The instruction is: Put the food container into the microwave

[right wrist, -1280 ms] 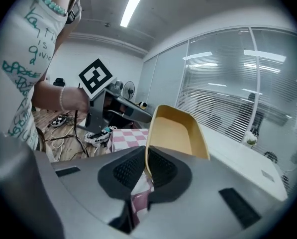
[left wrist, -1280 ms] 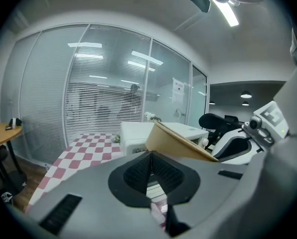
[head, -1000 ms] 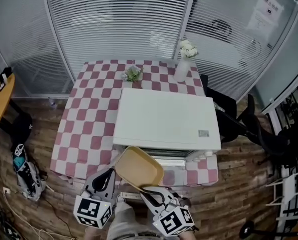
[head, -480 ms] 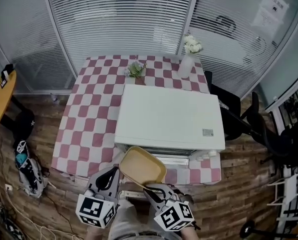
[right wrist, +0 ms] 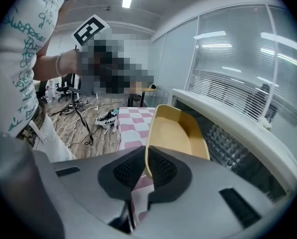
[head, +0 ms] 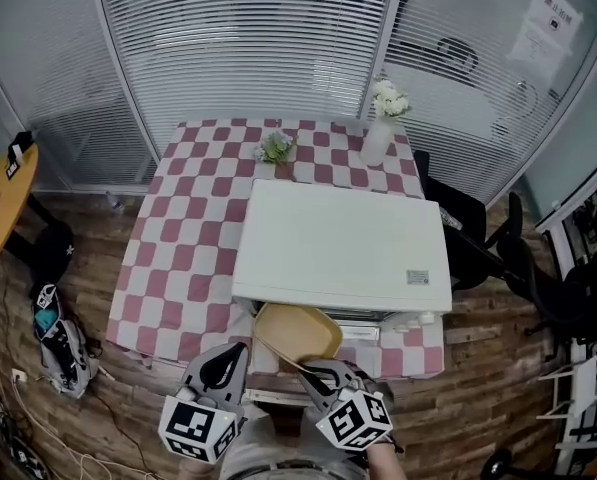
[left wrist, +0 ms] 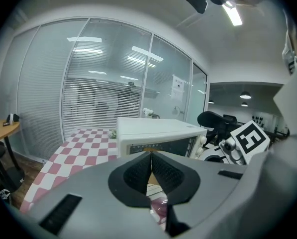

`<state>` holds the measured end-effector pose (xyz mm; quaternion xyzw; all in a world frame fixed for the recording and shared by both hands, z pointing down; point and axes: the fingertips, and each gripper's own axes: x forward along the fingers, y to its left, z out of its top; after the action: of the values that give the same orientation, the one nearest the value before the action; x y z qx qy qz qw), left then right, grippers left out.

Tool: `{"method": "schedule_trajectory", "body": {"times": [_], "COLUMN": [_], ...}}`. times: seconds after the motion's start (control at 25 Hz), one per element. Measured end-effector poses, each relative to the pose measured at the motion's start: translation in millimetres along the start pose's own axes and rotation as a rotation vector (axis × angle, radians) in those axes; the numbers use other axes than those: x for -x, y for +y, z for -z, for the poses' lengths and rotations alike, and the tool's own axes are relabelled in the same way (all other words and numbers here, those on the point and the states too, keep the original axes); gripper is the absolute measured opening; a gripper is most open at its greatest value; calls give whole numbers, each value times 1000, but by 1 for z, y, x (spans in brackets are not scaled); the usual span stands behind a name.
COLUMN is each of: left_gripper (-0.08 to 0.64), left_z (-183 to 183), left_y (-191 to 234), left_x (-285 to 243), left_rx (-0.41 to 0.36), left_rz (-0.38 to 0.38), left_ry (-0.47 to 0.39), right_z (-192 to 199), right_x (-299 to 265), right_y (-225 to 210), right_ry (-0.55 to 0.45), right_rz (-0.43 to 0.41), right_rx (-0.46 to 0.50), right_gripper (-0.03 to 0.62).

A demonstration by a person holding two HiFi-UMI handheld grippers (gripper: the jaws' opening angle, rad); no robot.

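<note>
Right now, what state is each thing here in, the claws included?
food container: empty, tilted, held by its rim in front of the microwave, not inside.
microwave: on the table, door looks shut.
right claw: shut on the food container's rim.
left claw: shut, nothing in it.
vase: upright, flowers in it.
</note>
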<state>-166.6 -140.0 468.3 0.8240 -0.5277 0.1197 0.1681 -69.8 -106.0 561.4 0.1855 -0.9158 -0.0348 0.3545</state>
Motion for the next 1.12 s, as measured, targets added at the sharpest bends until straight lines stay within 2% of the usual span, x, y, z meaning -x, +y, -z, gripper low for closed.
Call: {"method": "schedule_trajectory", "body": {"times": [0.4, 0.8, 1.12], "left_gripper": [14, 14, 14], "left_z": [-12, -14, -13], "left_y": [-5, -2, 6], "left_x": [-10, -22, -27], "left_rx": [-1, 20, 25], "left_rz": [6, -1, -13], "left_ry": [-19, -20, -10], "right_z": [15, 39, 47], "right_x": [-19, -43, -69], "right_y": [-43, -95, -121], "right_ry": [17, 56, 90], "right_rz": [46, 159, 178], "right_rx": [29, 8, 20], "right_gripper": [12, 12, 12]}}
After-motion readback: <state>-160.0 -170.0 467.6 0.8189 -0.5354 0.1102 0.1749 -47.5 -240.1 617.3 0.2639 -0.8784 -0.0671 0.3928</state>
